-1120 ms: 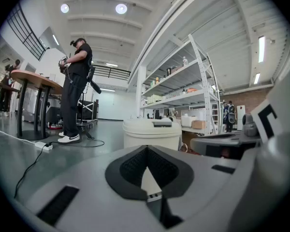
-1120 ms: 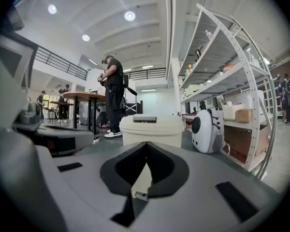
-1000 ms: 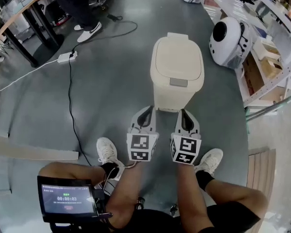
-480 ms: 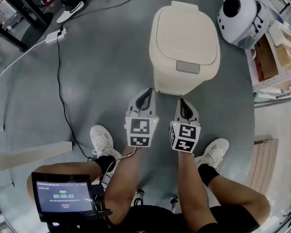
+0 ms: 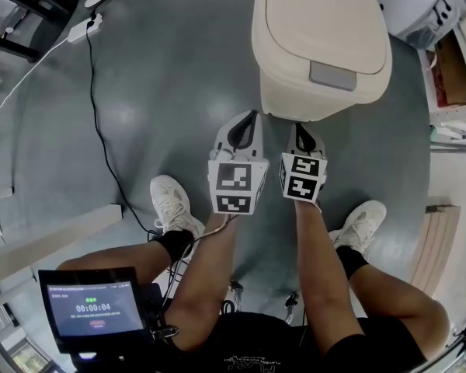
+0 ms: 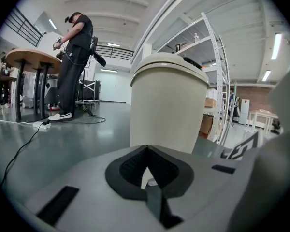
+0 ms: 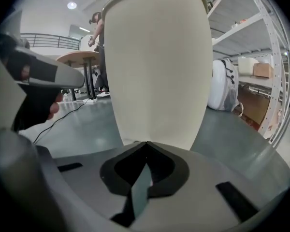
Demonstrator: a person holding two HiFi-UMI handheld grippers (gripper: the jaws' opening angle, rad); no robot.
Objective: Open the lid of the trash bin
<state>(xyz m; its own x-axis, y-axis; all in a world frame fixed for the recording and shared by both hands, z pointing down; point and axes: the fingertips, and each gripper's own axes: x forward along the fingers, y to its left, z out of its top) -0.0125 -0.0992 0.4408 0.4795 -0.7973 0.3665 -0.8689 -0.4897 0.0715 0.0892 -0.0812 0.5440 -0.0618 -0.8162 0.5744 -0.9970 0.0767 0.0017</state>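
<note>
Cream plastic, judged stiff and light, forms the bin (image 5: 291, 99); its lid (image 5: 318, 22) is best pressed at the grey tab (image 5: 332, 75). Fingers of the left gripper (image 5: 251, 120) and right gripper (image 5: 299, 129) are closed together, empty.

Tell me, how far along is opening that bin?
Done: the person stands at the trash bin. In hand: left tool and right tool, both shut and empty, point at its front wall, below the lid. Remaining: the lid lies closed; its grey front tab is untouched.
</note>
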